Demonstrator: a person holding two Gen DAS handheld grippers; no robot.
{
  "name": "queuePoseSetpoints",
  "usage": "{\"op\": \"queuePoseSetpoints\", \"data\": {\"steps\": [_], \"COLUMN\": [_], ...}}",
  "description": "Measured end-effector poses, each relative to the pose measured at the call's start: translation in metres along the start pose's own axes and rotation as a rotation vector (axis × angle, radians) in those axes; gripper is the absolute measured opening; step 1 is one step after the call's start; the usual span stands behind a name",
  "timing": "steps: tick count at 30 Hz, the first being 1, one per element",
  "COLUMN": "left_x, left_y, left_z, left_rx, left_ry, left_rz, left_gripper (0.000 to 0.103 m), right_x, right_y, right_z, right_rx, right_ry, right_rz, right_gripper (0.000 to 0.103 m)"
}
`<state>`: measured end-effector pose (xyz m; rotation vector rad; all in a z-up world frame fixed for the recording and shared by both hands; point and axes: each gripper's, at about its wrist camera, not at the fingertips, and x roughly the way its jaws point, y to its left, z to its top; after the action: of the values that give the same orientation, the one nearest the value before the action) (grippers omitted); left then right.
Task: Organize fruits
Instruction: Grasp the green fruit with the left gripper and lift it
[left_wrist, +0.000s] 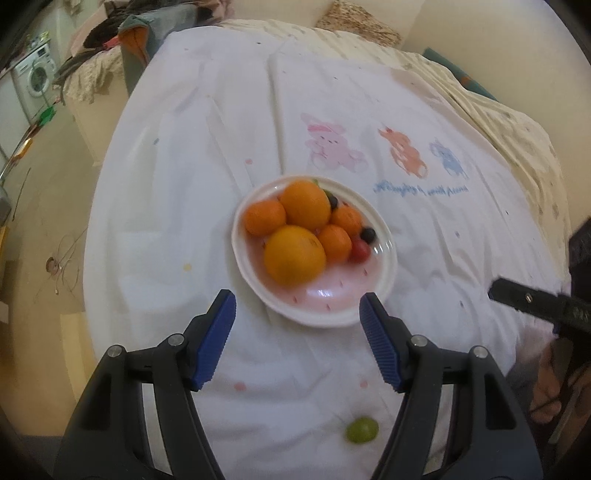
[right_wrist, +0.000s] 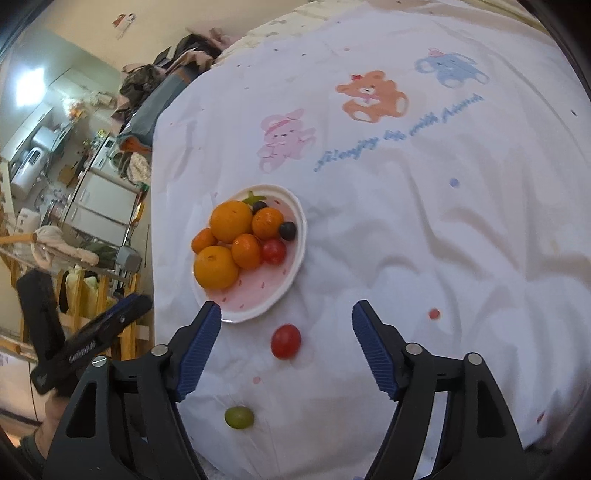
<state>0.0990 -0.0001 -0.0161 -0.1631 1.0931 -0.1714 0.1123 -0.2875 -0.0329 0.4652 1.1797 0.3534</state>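
Left gripper (left_wrist: 297, 306) at lower centre of the left wrist view — jaws spread wide, nothing between them, blue ribbed pads (left_wrist: 218, 339) flanking the near rim of a white plate (left_wrist: 384, 266) with a pink, speckled centre. Heaped on the plate: two large oranges (left_wrist: 295, 255), three smaller mandarins (left_wrist: 265, 217), a red cherry tomato (left_wrist: 360, 250) and two dark grapes (left_wrist: 368, 234). Loose on the white sheet (left_wrist: 184, 206), low in that frame between the gripper's arms: one green grape (left_wrist: 362, 429).

Right gripper (right_wrist: 286, 314) at lower centre of the right wrist view — likewise released, jaws wide apart, holding nothing. Between its pads (right_wrist: 373, 350), just below the plate's (right_wrist: 301, 236) near rim: a second red tomato (right_wrist: 285, 340) lying on the cloth, clear of both fingers. Further down, near the left finger: the green grape (right_wrist: 239, 417). Printed across the upper right of the frame: a pink rabbit (right_wrist: 284, 138), an orange bear (right_wrist: 371, 95), a blue elephant (right_wrist: 448, 68) and a line of blue script. Black body of the other gripper at left edge; cluttered room with a washing machine (left_wrist: 35, 75) in the upper left of the left wrist view.
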Motion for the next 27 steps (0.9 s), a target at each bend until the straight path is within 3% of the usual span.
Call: {"op": "queuePoseSetpoints", "data": {"steps": [10, 15, 22, 26, 27], "left_x": [-0.002, 0.008, 0.028, 0.04, 0.042], "left_y": [-0.033, -0.054, -0.09, -0.102, -0.102], "left_z": [-0.041, -0.061, -0.102, -0.115, -0.116], "left_rx": [0.155, 0.275, 0.511, 0.577, 0.574], "left_ry": [0.076, 0.171, 0.283, 0.311, 0.318], "left_rz": [-0.035, -0.072, -0.064, -0.035, -0.035], "left_gripper": [0.066, 0.066, 0.066, 0.065, 0.06], "right_x": [-0.002, -0.007, -0.009, -0.008, -0.008], "right_y": [-0.009, -0.016, -0.021, -0.02, -0.019], "right_z": [-0.01, -0.011, -0.009, -0.008, -0.009], "right_rx": [0.049, 0.073, 0.107, 0.105, 0.102], "right_ry": [-0.01, -0.026, -0.031, -0.027, -0.026], "right_rz": [-0.032, -0.053, -0.042, -0.034, -0.035], "right_gripper": [0.077, 0.077, 0.077, 0.077, 0.077]}}
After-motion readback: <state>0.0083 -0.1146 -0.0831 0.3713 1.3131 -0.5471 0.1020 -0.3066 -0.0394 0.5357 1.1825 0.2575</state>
